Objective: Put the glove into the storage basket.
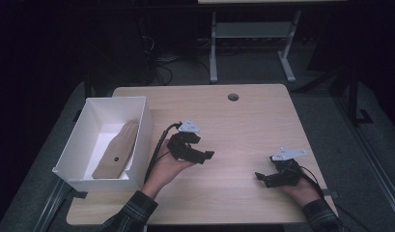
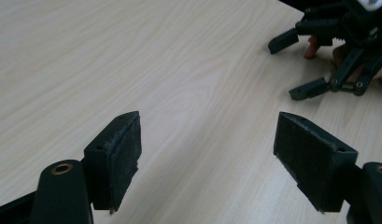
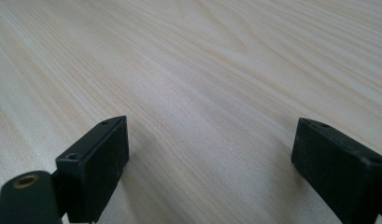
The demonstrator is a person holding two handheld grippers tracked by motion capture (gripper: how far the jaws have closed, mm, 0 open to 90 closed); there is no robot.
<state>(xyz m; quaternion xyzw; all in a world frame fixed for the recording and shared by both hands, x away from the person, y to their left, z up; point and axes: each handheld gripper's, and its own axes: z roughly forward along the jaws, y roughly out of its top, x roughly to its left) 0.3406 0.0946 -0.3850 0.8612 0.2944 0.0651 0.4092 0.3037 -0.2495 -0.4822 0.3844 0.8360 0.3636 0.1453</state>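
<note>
Both your tongs stand spread with nothing between the pads. The left gripper (image 1: 203, 155) hovers over the middle of the table (image 1: 243, 125), just right of the box (image 1: 77, 145); in its own view the jaws are wide apart over bare wood, with the right gripper (image 2: 304, 65) farther off, also gaping. The right gripper (image 1: 260, 178) sits low near the front right of the table, jaws parted over plain wood grain in its own view too.

The thing nearest your left hand is the tan piece (image 1: 118, 151) lying flat on the box floor, long axis running front to back, leaning toward the right wall. It looks like a wooden hand or a shaped board, though the high view is too dim to be sure.

If you go for it, the risks are these:
- The box wall stands between your left gripper and the piece. Come in low and you catch the rim, and a light box like that would probably slide or tip.
- The piece lies flat and close to the wall, so one jaw may have no room to get beside it and the pads could skate off the top.
- The left cable (image 1: 159, 145) trails along the box's right side and could snag the corner as you swing over.
</note>
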